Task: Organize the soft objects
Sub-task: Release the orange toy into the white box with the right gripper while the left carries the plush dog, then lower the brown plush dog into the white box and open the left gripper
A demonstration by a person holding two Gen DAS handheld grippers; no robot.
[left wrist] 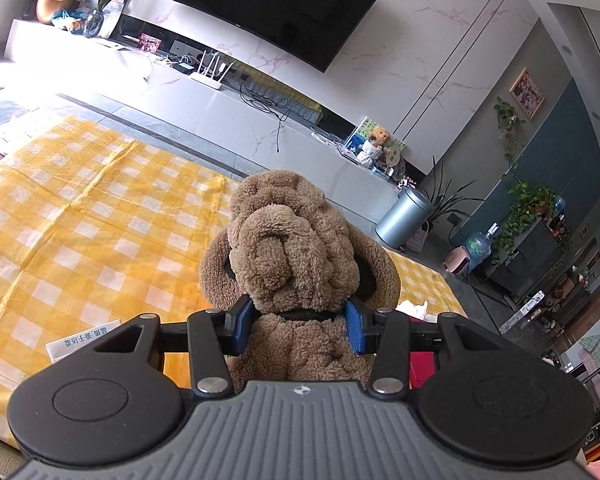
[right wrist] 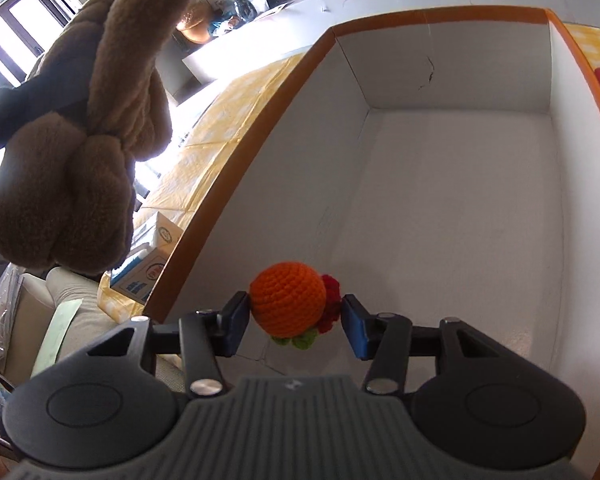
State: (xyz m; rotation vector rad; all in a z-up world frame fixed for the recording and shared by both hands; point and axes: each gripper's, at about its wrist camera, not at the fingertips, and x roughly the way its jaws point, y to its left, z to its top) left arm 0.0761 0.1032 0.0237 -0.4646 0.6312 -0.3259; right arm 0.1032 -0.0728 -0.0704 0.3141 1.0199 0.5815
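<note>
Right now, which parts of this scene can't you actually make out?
- Brown plush toy: its lower body, left wrist view, is hidden behind the left tongs.
- Crocheted orange: its underside, right wrist view, faces away.
- Box: near wall hidden by the right tongs.
- Carton label: too small to read.

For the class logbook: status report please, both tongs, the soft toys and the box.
Left tongs shut on brown plush dog. Right tongs holding crochet orange over the box; right pad barely touching. Box floor bare, nothing in the way.
</note>
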